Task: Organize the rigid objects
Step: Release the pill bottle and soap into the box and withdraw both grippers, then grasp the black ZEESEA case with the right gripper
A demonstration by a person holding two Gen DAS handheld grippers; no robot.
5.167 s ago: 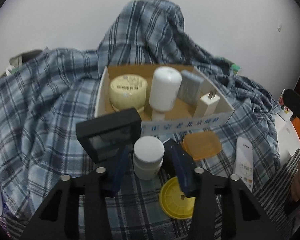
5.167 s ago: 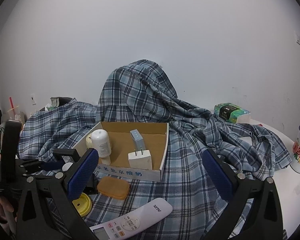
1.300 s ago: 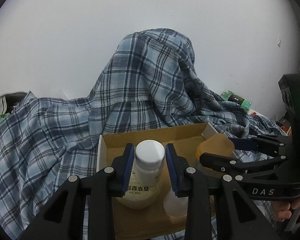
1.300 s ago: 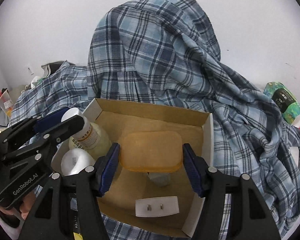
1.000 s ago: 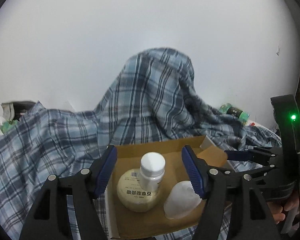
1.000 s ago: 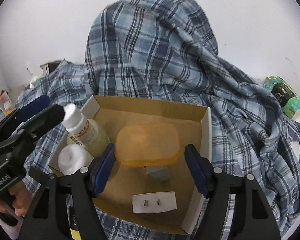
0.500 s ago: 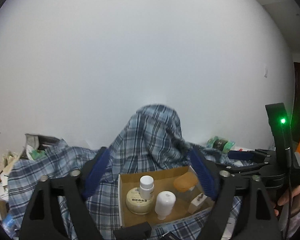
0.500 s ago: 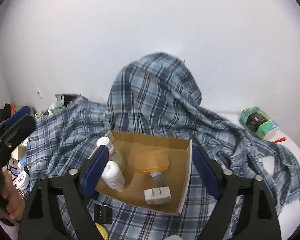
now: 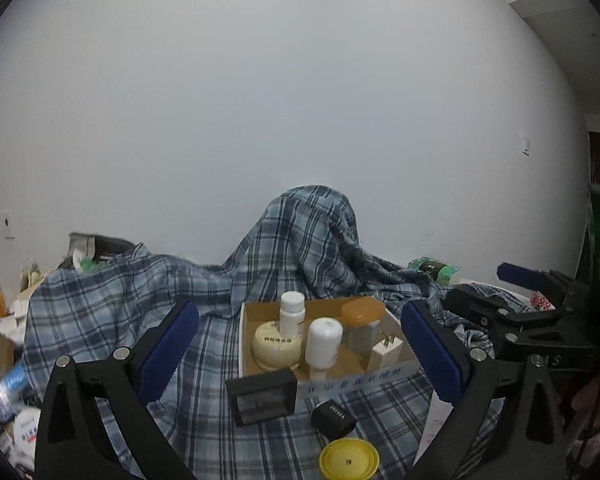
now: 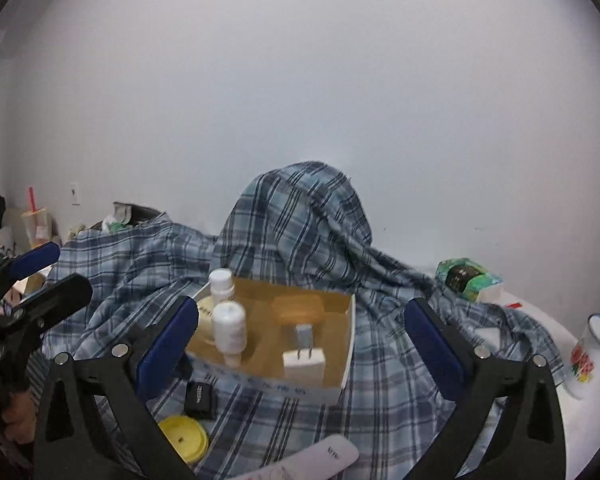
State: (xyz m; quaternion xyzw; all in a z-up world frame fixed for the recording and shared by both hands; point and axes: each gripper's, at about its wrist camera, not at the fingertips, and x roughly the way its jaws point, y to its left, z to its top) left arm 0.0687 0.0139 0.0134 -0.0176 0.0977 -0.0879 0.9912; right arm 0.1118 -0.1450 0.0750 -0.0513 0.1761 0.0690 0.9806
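Note:
A cardboard box [image 9: 396, 371] [image 10: 350, 340] on the plaid cloth holds a white pill bottle [image 9: 292, 312] [image 10: 221, 284] standing on a round cream tin [image 9: 276, 345], a white cylinder [image 9: 323, 340] [image 10: 229, 328], an orange soap case [image 9: 363, 310] [image 10: 298, 309], a grey block [image 10: 305, 335] and a white plug [image 9: 387, 351] [image 10: 303, 364]. My left gripper [image 9: 298, 354] hangs back from the box, jaws still opening, nothing between them. My right gripper [image 10: 300, 350] does the same, jaws opening and empty.
In front of the box lie a black framed case [image 9: 262, 396], a small black cube [image 9: 333, 419] [image 10: 200, 395], a yellow lid [image 9: 349, 458] [image 10: 183, 438] and a white remote [image 10: 316, 460]. A green tissue pack [image 10: 469, 278] and an enamel mug [image 10: 594, 350] stand at the right.
Both grippers have let go inside the box, opened wide and drawn back. The pill bottle now stands on the cream tin and the orange case rests on the grey block.

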